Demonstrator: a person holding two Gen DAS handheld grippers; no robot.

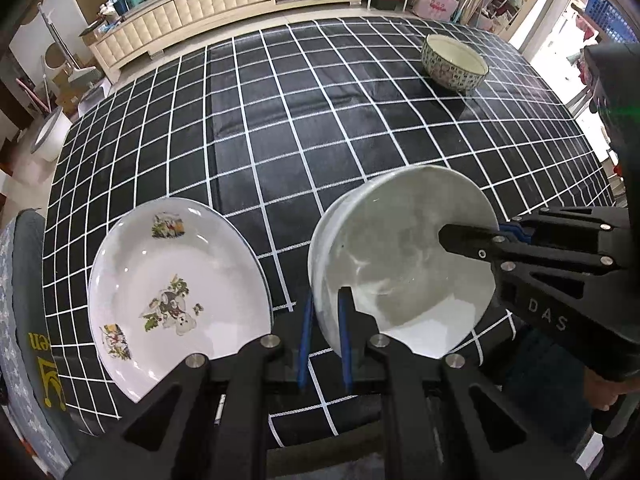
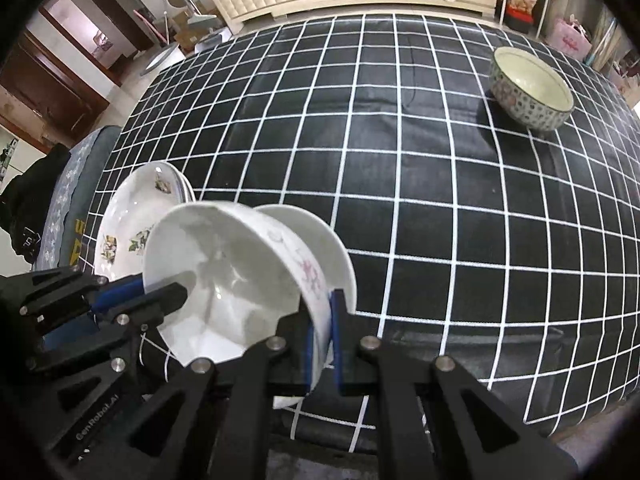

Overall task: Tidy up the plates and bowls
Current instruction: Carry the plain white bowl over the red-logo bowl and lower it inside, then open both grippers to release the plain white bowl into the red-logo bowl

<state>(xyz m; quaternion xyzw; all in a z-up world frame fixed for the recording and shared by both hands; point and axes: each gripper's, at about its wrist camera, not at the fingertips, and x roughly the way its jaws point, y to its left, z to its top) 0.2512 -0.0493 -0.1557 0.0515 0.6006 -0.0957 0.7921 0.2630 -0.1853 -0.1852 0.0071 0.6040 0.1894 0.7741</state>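
A white bowl [image 1: 404,256] is held tilted near the table's front edge; both grippers pinch its rim. My left gripper [image 1: 325,344] is shut on its near-left rim. My right gripper [image 2: 322,352] is shut on the opposite rim, where a pink flower print shows; in the left wrist view it reaches in from the right [image 1: 476,240]. The bowl also shows in the right wrist view [image 2: 240,276]. A white plate with cartoon prints [image 1: 176,292] lies at the front left; it appears stacked on another in the right wrist view [image 2: 136,216]. A patterned bowl [image 1: 454,62] stands far right.
The table carries a black cloth with a white grid [image 1: 280,140]. A grey chair cushion [image 1: 24,320] sits at the left edge. A cream cabinet [image 1: 192,12] stands beyond the table's far side, with cluttered shelves and bags to its right.
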